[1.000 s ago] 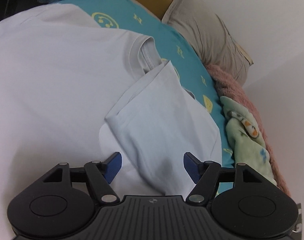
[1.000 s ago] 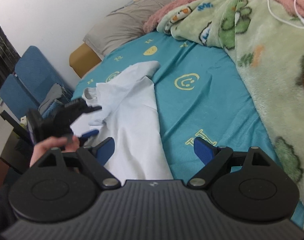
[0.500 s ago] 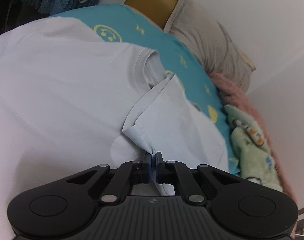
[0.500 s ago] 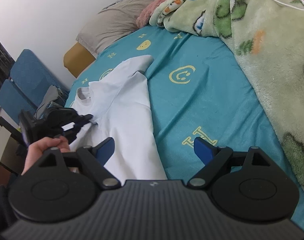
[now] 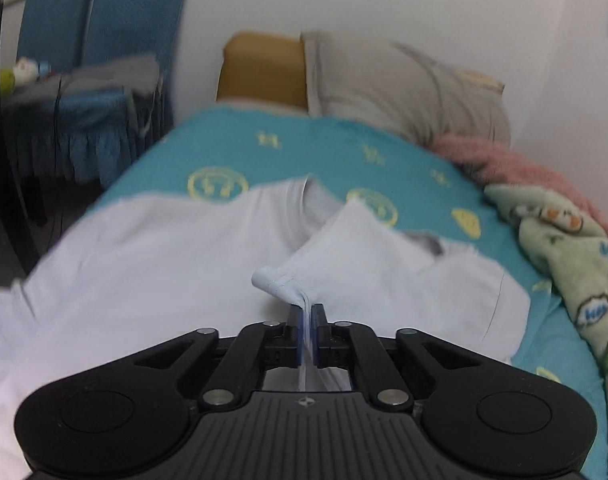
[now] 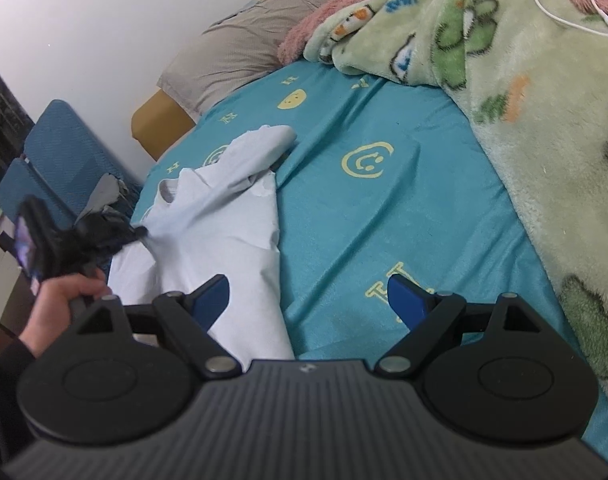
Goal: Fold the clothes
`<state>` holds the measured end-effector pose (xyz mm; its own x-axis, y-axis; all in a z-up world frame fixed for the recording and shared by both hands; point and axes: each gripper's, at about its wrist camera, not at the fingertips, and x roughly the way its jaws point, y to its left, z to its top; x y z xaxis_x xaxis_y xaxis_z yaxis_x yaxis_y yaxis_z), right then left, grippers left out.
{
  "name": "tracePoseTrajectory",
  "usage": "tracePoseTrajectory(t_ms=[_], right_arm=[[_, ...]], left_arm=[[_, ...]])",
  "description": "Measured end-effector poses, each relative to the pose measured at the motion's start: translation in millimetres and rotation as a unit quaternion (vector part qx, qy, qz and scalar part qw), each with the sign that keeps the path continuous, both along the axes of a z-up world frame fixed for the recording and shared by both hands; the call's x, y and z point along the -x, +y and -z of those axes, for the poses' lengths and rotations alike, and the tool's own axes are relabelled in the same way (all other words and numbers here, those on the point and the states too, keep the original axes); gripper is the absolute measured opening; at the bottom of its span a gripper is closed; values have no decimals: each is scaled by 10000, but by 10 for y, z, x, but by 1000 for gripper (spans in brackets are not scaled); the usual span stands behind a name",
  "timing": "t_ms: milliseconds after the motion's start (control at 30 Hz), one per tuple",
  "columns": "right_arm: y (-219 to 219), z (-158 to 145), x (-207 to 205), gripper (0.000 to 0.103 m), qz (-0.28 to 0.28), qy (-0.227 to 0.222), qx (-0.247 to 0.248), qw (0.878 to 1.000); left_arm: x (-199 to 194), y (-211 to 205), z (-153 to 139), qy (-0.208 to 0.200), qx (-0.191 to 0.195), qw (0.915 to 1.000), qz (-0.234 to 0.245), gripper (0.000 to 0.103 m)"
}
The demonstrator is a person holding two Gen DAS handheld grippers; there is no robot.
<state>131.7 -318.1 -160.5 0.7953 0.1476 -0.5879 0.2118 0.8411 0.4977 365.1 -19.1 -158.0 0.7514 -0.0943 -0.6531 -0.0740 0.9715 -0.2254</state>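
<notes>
A white T-shirt [image 5: 144,264] lies on the teal bed sheet [image 5: 304,148]. My left gripper [image 5: 306,314] is shut on the hem of the shirt's folded sleeve [image 5: 356,248] and holds it lifted off the shirt body. In the right wrist view the same shirt [image 6: 220,232] lies at the left, and the left gripper [image 6: 140,232] pulls its cloth up into a ridge. My right gripper [image 6: 308,300] is open and empty, above the shirt's right edge and the sheet [image 6: 384,208].
A grey pillow [image 5: 404,84] and a tan headboard [image 5: 264,68] are at the bed's head. A green and pink blanket [image 6: 524,100] covers the right side, with a white cable [image 6: 564,12] on it. Blue chairs [image 6: 52,152] stand left of the bed.
My left gripper closed on the sleeve hem, then lifted and pulled it back toward the bed's left edge. My right gripper stayed open and shifted little.
</notes>
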Motion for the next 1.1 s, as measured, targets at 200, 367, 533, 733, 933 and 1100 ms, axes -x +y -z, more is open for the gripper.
tracePoseTrajectory(t_ms=[200, 367, 533, 733, 933, 1100], right_arm=[[39, -34, -9, 87, -204, -95, 40, 9997], [99, -155, 90, 87, -444, -285, 78, 9986], [180, -338, 319, 87, -654, -468, 188, 9966], [243, -564, 792, 87, -749, -610, 188, 9951], [362, -670, 1008, 87, -848, -696, 224, 9937], [456, -712, 1031, 87, -880, -840, 484, 9914]], left_arm=[[755, 318, 2, 686, 1058, 9906, 536, 46], [1908, 343, 11, 1507, 1597, 9685, 1176, 48], [2726, 33, 167, 2186, 1690, 9466, 1661, 49], [3149, -153, 224, 2229, 1549, 9381, 2150, 49], [3327, -278, 212, 2245, 1457, 9272, 2622, 18], [3426, -164, 44, 1994, 1093, 9473, 2258, 3]])
